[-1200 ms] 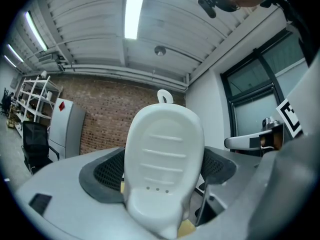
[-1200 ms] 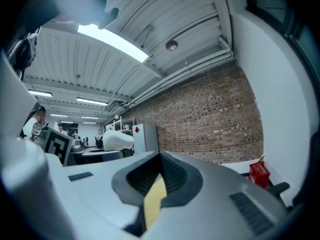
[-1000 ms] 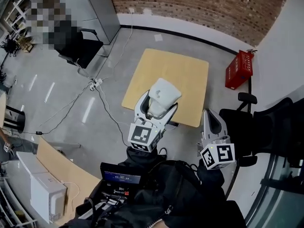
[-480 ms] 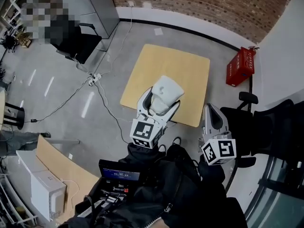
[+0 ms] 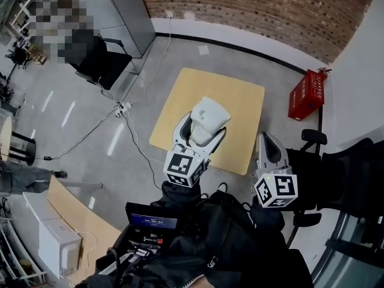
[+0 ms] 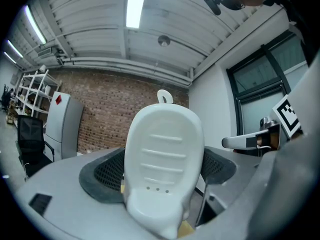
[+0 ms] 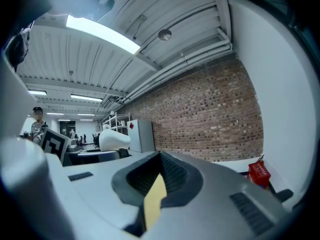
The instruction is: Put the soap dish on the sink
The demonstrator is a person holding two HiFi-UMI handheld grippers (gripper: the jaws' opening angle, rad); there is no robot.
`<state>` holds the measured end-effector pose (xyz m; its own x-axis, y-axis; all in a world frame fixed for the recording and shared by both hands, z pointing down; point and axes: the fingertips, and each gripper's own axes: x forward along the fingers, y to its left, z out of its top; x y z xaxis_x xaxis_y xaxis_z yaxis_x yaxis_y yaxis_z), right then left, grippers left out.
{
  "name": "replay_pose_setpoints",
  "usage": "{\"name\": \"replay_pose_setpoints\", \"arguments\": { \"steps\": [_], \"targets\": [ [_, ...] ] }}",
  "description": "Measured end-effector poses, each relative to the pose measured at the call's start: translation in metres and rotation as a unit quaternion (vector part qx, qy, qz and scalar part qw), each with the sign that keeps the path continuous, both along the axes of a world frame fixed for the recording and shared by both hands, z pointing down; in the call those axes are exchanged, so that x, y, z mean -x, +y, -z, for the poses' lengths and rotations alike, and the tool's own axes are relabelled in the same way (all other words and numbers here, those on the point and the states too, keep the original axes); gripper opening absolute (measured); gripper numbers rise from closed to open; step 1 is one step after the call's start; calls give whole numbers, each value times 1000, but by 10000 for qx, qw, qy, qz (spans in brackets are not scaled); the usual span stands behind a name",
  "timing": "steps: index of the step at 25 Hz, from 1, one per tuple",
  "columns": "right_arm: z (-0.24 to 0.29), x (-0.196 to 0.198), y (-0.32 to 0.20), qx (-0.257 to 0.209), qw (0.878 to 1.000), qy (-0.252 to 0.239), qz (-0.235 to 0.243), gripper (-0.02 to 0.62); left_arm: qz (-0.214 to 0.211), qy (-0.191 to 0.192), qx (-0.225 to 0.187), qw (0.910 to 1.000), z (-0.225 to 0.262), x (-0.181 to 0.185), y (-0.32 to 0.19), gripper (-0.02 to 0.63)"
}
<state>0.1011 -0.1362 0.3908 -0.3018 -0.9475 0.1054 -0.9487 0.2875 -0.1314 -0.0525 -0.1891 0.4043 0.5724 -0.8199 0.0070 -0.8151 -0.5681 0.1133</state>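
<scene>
A white oval soap dish (image 5: 209, 114) with ribs and small drain holes is held upright in my left gripper (image 5: 201, 128), high above the floor and over a tan table. In the left gripper view the soap dish (image 6: 162, 164) fills the middle, clamped between the dark pads (image 6: 102, 176). My right gripper (image 5: 268, 139) hangs to the right of it at about the same height, shut and empty. From the right gripper view the soap dish (image 7: 115, 140) shows far to the left. No sink is in view.
A square tan table (image 5: 240, 101) stands below on the grey floor. A red crate (image 5: 306, 95) sits by the brick wall, black chairs (image 5: 336, 167) at right, another chair (image 5: 99, 59) at left. Cables (image 5: 123, 108) trail across the floor. A white box (image 5: 57, 245) rests on a desk at lower left.
Both grippers have stayed almost in place, the left one still holding the soap dish. The head view has drifted slightly, so the table sits a little lower in the picture.
</scene>
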Motion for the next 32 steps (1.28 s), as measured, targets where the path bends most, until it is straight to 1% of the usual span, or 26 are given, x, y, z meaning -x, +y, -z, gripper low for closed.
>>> {"name": "replay_pose_setpoints", "arguments": {
  "steps": [5,9,12,14,16,19,23,26,28,30,32],
  "targets": [
    [-9,-22,-19,70,9999,-122,49,5,-2,-72,151,9999,-8,-23,-16,462],
    [-16,-31,-29,168,9995,-218,127,5,37,-172,302,9994,-21,-32,-26,462],
    [-23,-37,-36,240,9993,-273,93,5,79,-255,503,9984,-36,-36,-33,462],
    [-31,-41,-41,331,9989,-321,85,5,77,-236,729,9970,-46,-39,-35,462],
    [-40,-38,-44,427,9984,-317,182,5,93,-283,924,9953,-58,-40,-36,462],
    [-53,-29,-47,520,9977,-228,370,5,105,-398,1113,9929,-77,-39,-39,462],
    [-80,-21,-54,728,9966,-21,391,5,41,-523,1381,9890,-110,-36,-50,462],
    [-112,-16,-56,1042,9938,150,369,5,-33,-696,1655,9837,-142,-32,-57,462],
    [-133,-15,-56,1273,9911,203,317,5,-62,-807,1899,9785,-167,-29,-60,462],
    [-150,-15,-55,1478,9885,220,239,5,-92,-941,2213,9706,-194,-26,-62,462],
    [-161,-16,-51,1641,9860,246,191,5,-129,-1128,2576,9596,-226,-20,-62,462]
  ]
}}
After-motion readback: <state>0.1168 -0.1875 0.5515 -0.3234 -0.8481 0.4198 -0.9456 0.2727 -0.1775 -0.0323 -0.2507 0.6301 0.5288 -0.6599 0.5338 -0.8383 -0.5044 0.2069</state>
